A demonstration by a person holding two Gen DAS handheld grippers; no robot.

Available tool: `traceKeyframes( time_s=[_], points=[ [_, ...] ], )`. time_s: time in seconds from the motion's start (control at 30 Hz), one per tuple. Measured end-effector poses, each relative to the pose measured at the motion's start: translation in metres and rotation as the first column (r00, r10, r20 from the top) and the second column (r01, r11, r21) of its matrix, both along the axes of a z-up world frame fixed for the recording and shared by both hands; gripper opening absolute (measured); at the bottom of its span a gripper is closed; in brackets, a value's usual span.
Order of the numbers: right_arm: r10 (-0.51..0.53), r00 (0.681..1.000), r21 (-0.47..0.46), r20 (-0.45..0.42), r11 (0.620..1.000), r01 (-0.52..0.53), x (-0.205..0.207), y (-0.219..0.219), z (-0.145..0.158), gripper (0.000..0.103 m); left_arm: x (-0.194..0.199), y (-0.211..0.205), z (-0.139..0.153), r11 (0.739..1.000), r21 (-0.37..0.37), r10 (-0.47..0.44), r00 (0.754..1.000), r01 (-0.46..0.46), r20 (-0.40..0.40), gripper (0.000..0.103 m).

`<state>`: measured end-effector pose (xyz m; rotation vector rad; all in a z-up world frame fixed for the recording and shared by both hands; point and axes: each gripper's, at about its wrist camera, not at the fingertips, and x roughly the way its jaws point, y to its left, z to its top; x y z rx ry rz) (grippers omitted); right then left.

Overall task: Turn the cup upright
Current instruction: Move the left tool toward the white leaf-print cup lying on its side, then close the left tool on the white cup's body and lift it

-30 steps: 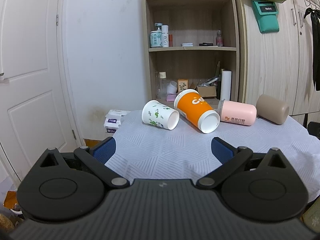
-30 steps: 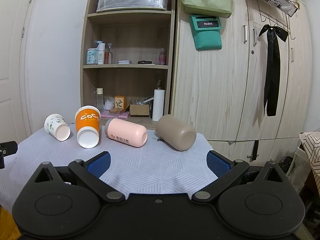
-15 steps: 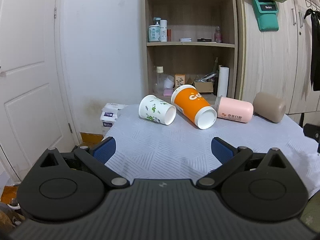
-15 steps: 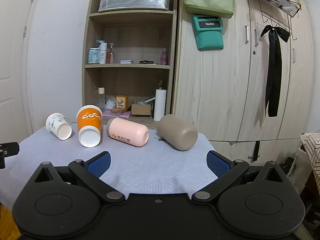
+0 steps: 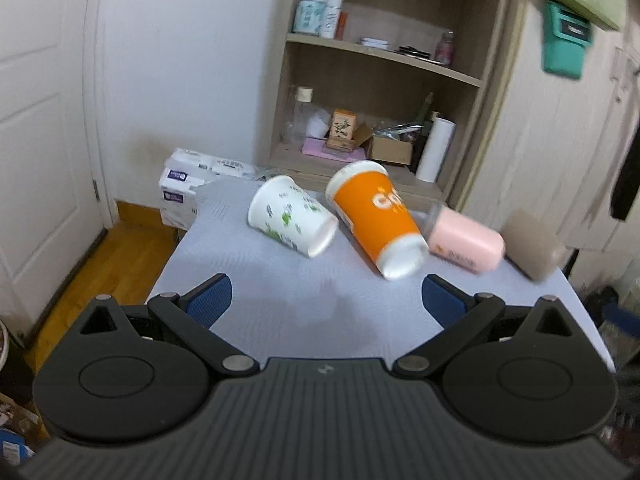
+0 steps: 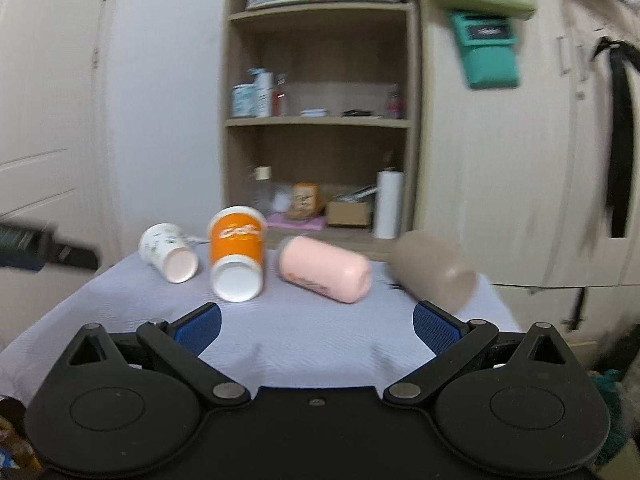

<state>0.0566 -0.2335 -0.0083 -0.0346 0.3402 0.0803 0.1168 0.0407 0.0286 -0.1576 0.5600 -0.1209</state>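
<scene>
Left gripper: blue pads spread wide, released, nothing between them, poised over the near part of the table. Beyond the pads, a row of four cups, all lying on their sides on the pale ribbed cloth. Nearest the left pad, a white cup with green leaves, mouth turned toward the camera and to the right. Just beside it, an orange cup, mouth also toward the camera, its rim close to the right pad. Then a pink cup touching or nearly touching the orange one, blurred. Last, a brown cup at the far right edge, also blurred.

Right gripper: blue pads likewise apart, released, holding nothing, above the near cloth. Straight ahead, the pink cup, closed end toward the camera. To its left, the orange cup and the white cup, open mouths facing forward. To its right, the brown cup, just past the right pad, smeared by motion.

Behind the table, wooden shelves with bottles and boxes, a wardrobe to the right, a white door to the left.
</scene>
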Motion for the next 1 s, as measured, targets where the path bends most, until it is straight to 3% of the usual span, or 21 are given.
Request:
traceKeyframes(
  time_s=[0.17, 0.23, 0.37, 0.73, 0.83, 0.9, 1.0],
  points=[
    [0.041, 0.999, -0.004, -0.029, 0.999, -0.041, 0.029, 0.007, -0.003, 0.103, 0.059, 0.013, -0.011, 0.99, -0.121, 0.061, 0.993, -0.074, -0.106, 0.1],
    [0.056, 0.997, -0.008, -0.044, 0.998, -0.057, 0.04, 0.009, -0.004, 0.103, 0.086, 0.02, -0.022, 0.973, -0.202, 0.077, 0.982, -0.112, -0.174, 0.099],
    [0.122, 0.989, -0.018, -0.083, 0.992, -0.124, 0.059, 0.013, 0.001, 0.103, 0.12, 0.027, -0.038, 0.941, -0.286, 0.116, 0.968, -0.179, -0.225, 0.097],
    [0.267, 0.952, -0.06, -0.151, 0.959, -0.278, 0.104, 0.026, 0.017, 0.103, 0.173, 0.029, -0.051, 0.916, -0.302, 0.18, 0.944, -0.263, -0.276, 0.097],
    [0.294, 0.943, -0.065, -0.157, 0.95, -0.307, 0.112, 0.031, 0.02, 0.103, 0.177, 0.031, -0.056, 0.909, -0.32, 0.174, 0.94, -0.268, -0.293, 0.093],
    [0.301, 0.94, -0.069, -0.16, 0.947, -0.315, 0.113, 0.033, 0.021, 0.103, 0.181, 0.032, -0.06, 0.905, -0.325, 0.172, 0.936, -0.273, -0.306, 0.083],
    [0.314, 0.936, -0.074, -0.161, 0.942, -0.328, 0.112, 0.036, 0.02, 0.103, 0.183, 0.037, -0.068, 0.884, -0.356, 0.189, 0.927, -0.304, -0.323, 0.075]
  ],
)
